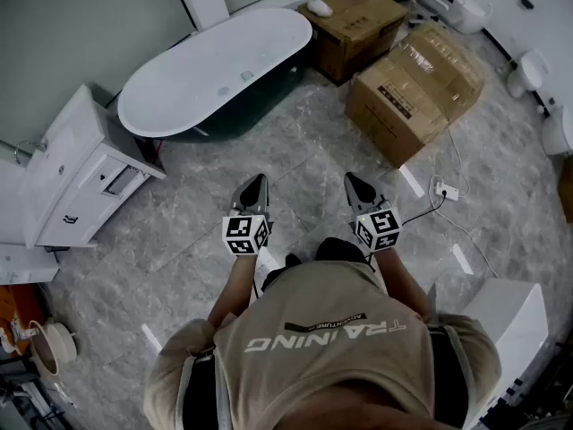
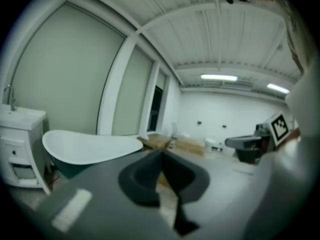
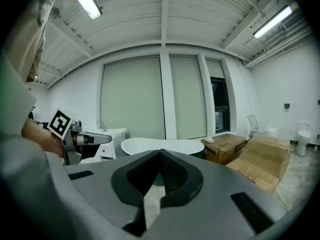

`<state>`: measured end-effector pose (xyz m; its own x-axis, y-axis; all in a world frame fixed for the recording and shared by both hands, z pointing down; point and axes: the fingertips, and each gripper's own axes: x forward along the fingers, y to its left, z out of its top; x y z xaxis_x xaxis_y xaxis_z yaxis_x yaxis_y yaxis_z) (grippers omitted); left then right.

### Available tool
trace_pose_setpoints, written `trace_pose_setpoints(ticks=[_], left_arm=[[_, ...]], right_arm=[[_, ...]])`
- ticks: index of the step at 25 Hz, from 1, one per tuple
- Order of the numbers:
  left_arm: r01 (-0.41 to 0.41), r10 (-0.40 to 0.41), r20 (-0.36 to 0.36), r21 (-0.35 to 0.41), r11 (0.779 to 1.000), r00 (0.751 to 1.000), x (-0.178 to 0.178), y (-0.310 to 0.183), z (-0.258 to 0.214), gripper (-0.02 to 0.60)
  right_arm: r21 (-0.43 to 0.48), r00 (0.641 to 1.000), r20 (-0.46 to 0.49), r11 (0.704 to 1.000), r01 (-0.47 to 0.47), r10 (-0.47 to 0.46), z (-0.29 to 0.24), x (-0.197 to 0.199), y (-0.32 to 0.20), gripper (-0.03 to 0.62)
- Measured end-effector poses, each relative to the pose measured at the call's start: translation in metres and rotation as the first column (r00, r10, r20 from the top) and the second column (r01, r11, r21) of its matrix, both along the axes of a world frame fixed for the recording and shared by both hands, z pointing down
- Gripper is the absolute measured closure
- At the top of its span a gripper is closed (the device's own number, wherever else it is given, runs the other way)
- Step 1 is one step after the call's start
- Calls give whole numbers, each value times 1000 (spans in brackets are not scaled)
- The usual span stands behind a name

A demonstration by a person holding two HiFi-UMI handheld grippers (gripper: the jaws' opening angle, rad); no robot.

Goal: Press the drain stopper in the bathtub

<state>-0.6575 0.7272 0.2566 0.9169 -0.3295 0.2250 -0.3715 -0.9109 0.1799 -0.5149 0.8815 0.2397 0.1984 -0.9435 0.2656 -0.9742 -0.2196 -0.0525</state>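
Observation:
A white freestanding bathtub (image 1: pixel 215 68) with a dark outer shell stands across the floor, well ahead of both grippers. A small round spot (image 1: pixel 246 76) shows on its bottom; it is too small to tell whether this is the drain stopper. My left gripper (image 1: pixel 260 180) and right gripper (image 1: pixel 351 180) are held side by side at waist height, both shut and holding nothing. The tub (image 2: pixel 90 146) lies low at the left beyond the left gripper (image 2: pixel 161 153) in the left gripper view. In the right gripper view the tub (image 3: pixel 162 145) sits just behind the right gripper (image 3: pixel 161 152).
A white vanity cabinet (image 1: pixel 76 173) stands left of the tub. Two cardboard boxes (image 1: pixel 416 88) (image 1: pixel 358 25) sit right of it. A power strip with a cable (image 1: pixel 445 191) lies on the grey tile floor. White toilets (image 1: pixel 528 70) line the right wall.

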Motion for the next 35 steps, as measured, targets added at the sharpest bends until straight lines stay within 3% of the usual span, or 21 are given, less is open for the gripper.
trace_pose_setpoints(ticks=[4, 9, 14, 19, 24, 27, 31, 35], left_arm=[[3, -1, 47, -42, 999, 999, -12, -11, 19, 580], [-16, 18, 58, -33, 999, 998, 11, -34, 20, 580], [-16, 16, 63, -2, 1000, 998, 69, -64, 17, 580], [-63, 62, 90, 12, 998, 994, 136, -85, 8, 580], [-35, 36, 92, -9, 999, 995, 197, -110, 10, 580], [-16, 17, 99, -5, 1000, 995, 232, -124, 17, 580], [-98, 96, 153, 7, 995, 984, 271, -119, 27, 580], [-93, 99, 136, -53, 994, 986, 296, -152, 36, 580]], right_arm=[[-4, 998, 56, 1000, -22, 23, 15, -12, -9, 585], [6, 997, 77, 1000, -28, 28, 21, 12, -28, 585], [64, 998, 63, 998, 0, -4, 21, 66, -64, 585], [62, 999, 7, 997, 43, -44, 19, 127, -105, 585], [55, 992, 99, 996, 68, -73, 34, 188, -137, 585], [33, 988, 102, 993, 109, -112, 45, 216, -155, 585], [20, 975, 190, 993, 117, -118, 59, 245, -178, 585], [-30, 986, 126, 993, 115, -110, 64, 272, -215, 585]])
